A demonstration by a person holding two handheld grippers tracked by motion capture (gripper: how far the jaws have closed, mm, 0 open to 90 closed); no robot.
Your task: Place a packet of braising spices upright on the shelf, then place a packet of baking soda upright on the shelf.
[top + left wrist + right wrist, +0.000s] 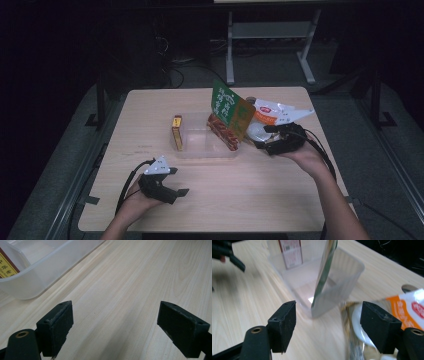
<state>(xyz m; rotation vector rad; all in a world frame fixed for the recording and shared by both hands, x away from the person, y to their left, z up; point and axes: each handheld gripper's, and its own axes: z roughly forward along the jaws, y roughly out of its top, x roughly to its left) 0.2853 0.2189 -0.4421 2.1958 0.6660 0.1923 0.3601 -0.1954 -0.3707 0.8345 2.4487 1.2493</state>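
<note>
Left gripper [172, 181]: recorded nearest, at about seven o'clock on the wooden table [260, 200], jaws spread wide with only bare wood between them, pointed toward the bin and resting idle. Clear plastic bin [200, 150]: logged at table centre, its corner also noted at the upper left of the left gripper view [37, 277]. Yellow box [177, 132]: found standing upright against the bin's nine o'clock wall, judged already packed. Green and red snack bag [231, 114]: catalogued leaning tilted at the bin's three o'clock end, its lower edge down inside and its top well above the rim; seen edge-on in the right gripper view [324, 272], apart from both pads, so judged set in but not lying flat. Right gripper [282, 134]: entered at three o'clock just beside the bin, jaws standing wide and gripping nothing, directed over the next item. White and orange packet [272, 114]: noted on the table at about two o'clock outside the bin, beneath and beyond the right gripper, its film close to the right-hand pad in that gripper's view [409, 307]; judged still to be picked up and packed.
</note>
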